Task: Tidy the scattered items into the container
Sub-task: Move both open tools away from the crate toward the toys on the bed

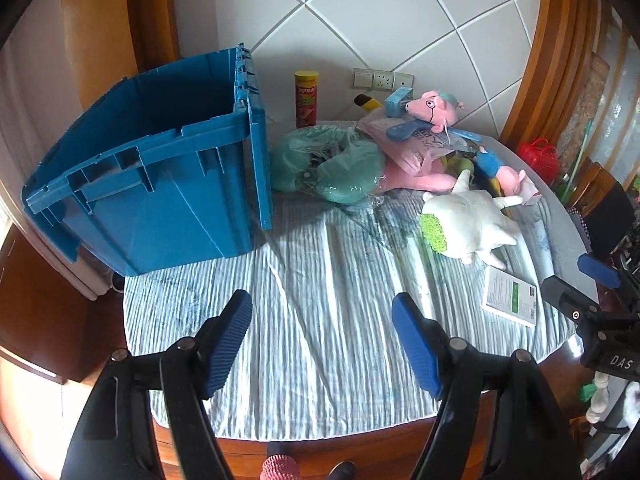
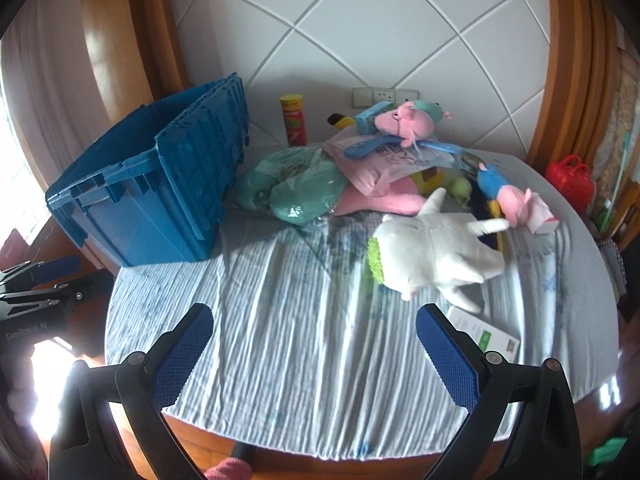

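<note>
We take the blue crate (image 1: 160,184) as our landmark: it sits open at the far left of the round table (image 2: 280,380), one lid flap hanging down its right side, and we see nothing inside it. Everything we must tidy lies to its right. Just beside the hanging flap is the green neck pillow (image 1: 336,164) in clear wrap; beyond it, a heap of pink packets and pig plush toys (image 2: 404,120); nearer us, well apart from the crate, the white plush (image 2: 436,252) and a small white box (image 1: 510,296).

Our left gripper (image 1: 322,340) hovers over bare cloth in front of the crate, jaws partly apart, nothing between them. Our right gripper (image 2: 314,354) stands at its widest, also empty, short of the white plush.

The risks we judge:
- The heap is interlocked; pulling one toy may drag packets off the table's far edge.
- The pillow's slick wrap may slip from the pads.
- The hanging flap could catch a load swung in low.
- The wrinkled cloth may snag a fingertip and shift everything.
</note>
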Demonstrator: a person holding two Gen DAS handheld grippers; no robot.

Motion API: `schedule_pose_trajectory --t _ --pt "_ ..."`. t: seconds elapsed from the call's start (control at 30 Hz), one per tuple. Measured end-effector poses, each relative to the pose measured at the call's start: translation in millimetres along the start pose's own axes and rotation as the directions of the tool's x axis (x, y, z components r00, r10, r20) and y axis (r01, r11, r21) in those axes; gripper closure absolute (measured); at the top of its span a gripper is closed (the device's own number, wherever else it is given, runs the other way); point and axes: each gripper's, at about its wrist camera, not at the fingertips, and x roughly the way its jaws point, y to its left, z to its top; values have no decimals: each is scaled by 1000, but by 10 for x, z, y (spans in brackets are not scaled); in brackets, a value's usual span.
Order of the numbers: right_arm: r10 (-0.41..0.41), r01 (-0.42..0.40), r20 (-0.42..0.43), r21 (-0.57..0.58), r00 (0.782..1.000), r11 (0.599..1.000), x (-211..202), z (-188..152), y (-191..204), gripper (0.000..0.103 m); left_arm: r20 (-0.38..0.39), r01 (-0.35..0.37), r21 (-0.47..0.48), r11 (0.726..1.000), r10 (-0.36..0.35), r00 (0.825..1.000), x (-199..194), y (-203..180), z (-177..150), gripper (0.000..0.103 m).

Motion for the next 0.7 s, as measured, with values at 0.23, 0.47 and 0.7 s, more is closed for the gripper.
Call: schedule_pose_trajectory --t 0.23,0.47,0.7 --pt "-50 50 -12 37 999 998 -56 -170 -390 0 29 -33 21 999 32 999 31 -154 -76 31" --pt "-89 90 -11 96 996 991 -86 -297 -852 0 35 -6 38 999 5 999 162 -311 -154 31" --pt "-103 106 -25 134 994 985 0 -377 -1354 0 11 -20 86 996 19 1000 532 -631 -102 31"
